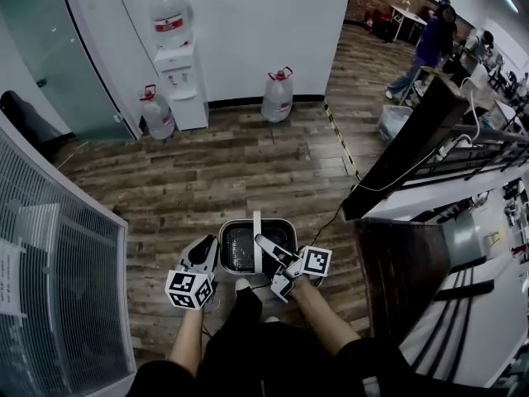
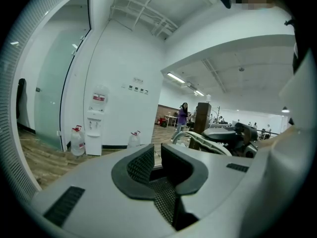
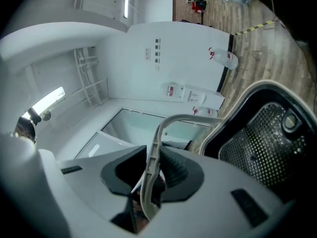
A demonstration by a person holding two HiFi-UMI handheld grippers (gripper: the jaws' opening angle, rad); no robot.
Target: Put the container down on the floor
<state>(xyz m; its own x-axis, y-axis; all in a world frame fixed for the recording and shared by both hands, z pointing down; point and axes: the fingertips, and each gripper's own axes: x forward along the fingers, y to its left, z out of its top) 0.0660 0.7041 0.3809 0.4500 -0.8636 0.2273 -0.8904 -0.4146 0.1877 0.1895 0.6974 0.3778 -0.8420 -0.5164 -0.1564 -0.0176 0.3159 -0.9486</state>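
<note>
One container (image 1: 235, 223) with a grey rim (image 3: 247, 90), a perforated basket inside and a white bail handle (image 3: 158, 133) hangs over the wood floor (image 1: 248, 164), just ahead of the person's shoe. The right gripper (image 3: 151, 170) has its jaws clamped on the handle. The left gripper (image 2: 157, 165) sits just beside the container's left rim, jaws a narrow gap apart with nothing between them. A grille (image 1: 58, 246) borders the left and a dark desk (image 1: 405, 271) the right. Floor lies open ahead to the water cooler (image 1: 183, 81).

The container (image 1: 281, 223) was a rounded-square tub, pale rim, dark perforated basket inside, upright and level, white handle (image 1: 257, 242) raised across its middle, low by the wood floor (image 1: 207, 172)
</note>
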